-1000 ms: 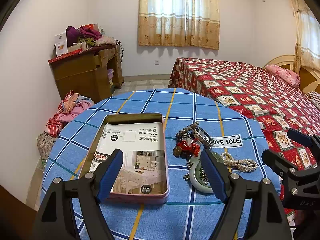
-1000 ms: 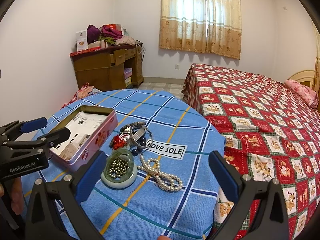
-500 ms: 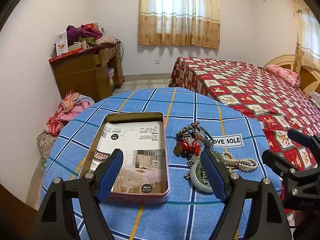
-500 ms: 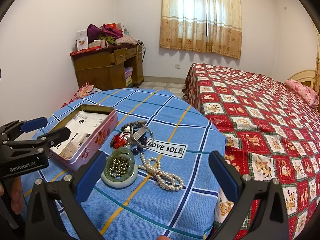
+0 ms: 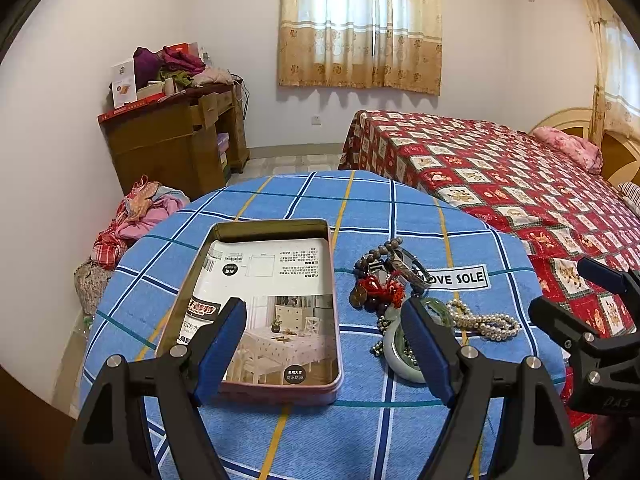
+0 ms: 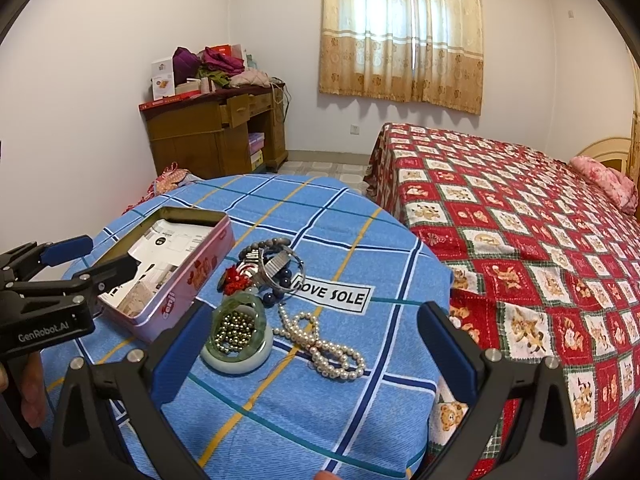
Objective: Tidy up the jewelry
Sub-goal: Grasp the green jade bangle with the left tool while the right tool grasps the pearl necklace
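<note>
Open pink tin (image 5: 256, 390) holds printed leaflet (image 5: 276, 280); jewelry pile (image 6: 276, 300) beside.

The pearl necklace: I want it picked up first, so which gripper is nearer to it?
Right. The right gripper hovers open with the pearl necklace between its fingers. The left gripper is open over the tin, with the necklace off to its right.

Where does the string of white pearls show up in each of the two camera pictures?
Left wrist view: pearl necklace lies right of centre, beside the green bangle.
Right wrist view: pearl necklace lies lower centre, right of the bangle.
Shared landmark: the "LOVE SOLE" label, just behind it.
</note>
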### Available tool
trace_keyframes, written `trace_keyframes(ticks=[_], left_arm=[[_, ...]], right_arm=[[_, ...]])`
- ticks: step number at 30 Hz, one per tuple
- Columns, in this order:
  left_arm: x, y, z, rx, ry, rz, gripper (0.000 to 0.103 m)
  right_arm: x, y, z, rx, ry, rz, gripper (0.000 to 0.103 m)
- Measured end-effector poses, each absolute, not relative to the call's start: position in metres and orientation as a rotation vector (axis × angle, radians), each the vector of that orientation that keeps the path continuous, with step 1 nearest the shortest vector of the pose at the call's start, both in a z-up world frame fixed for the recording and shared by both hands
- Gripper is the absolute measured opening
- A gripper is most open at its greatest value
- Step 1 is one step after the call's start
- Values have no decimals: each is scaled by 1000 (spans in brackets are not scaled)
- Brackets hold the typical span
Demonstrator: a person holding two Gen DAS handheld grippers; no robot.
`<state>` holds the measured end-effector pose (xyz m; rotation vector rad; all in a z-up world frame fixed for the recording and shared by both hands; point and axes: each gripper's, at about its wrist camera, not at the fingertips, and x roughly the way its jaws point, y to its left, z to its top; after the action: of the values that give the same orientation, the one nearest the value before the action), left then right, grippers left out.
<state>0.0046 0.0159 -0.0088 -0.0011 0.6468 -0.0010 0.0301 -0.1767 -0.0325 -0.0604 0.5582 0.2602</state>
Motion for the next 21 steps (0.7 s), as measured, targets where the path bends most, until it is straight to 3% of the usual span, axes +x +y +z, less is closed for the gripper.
trace_keyframes(ticks=[10,14,16,17,19,21], left_arm=[[19,14,-28,5,701,-22,80],[29,1,-32,25,709,-69,80],[35,-6,-34,39,714,-86,79],[38,-10,-35,45,716,-97,78],[45,-17,-37,60,725,-120,58],[53,-22,-44,64,751,-138,51]], right_arm=[[45,-208,-67,-47,636,200,102],[53,-215,-79,-41,681,206,86],[55,-217,-84,-38,698,212,83],[55,-217,-86,-37,699,217,81],[56,-217,-88,-37,701,228,74],[57,-216,-91,-39,706,235,68]])
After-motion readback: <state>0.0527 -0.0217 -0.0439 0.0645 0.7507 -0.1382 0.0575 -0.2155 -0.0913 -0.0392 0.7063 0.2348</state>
